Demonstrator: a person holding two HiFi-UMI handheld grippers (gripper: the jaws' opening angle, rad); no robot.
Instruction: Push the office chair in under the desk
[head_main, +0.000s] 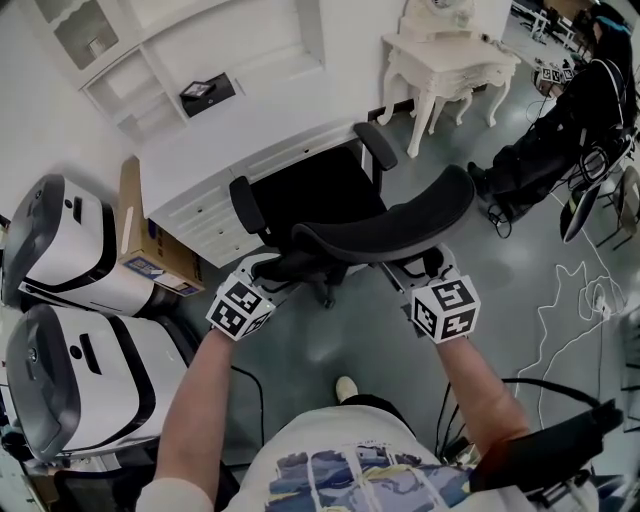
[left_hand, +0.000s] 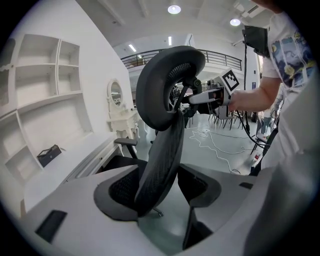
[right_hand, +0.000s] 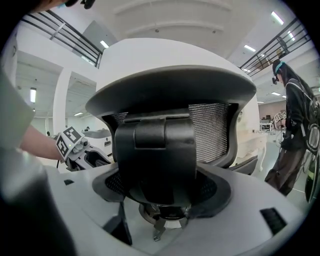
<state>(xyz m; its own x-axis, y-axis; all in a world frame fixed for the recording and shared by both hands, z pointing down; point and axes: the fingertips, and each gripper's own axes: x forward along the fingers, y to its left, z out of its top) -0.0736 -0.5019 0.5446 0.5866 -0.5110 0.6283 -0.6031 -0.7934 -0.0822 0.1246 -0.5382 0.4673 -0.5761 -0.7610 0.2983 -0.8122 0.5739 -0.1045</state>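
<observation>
The black office chair (head_main: 400, 225) faces the white desk (head_main: 190, 175), and its seat (head_main: 315, 195) lies partly under the desk's edge. I stand behind it with both grippers at the backrest. My left gripper (head_main: 262, 285) is open around the backrest's mesh side edge (left_hand: 160, 165), which lies against one pad with a gap to the other. My right gripper (head_main: 420, 275) is shut on the black back bracket (right_hand: 155, 150), which fills the space between its pads. Each gripper shows in the other's view: the right gripper (left_hand: 200, 97) and the left gripper (right_hand: 87, 152).
Two white machines (head_main: 60, 250) (head_main: 80, 380) and a cardboard box (head_main: 145, 235) stand left of the chair. A white ornate table (head_main: 450, 65) is at the back right. A person in black (head_main: 570, 130) sits at the far right, with cables (head_main: 580, 290) on the grey floor.
</observation>
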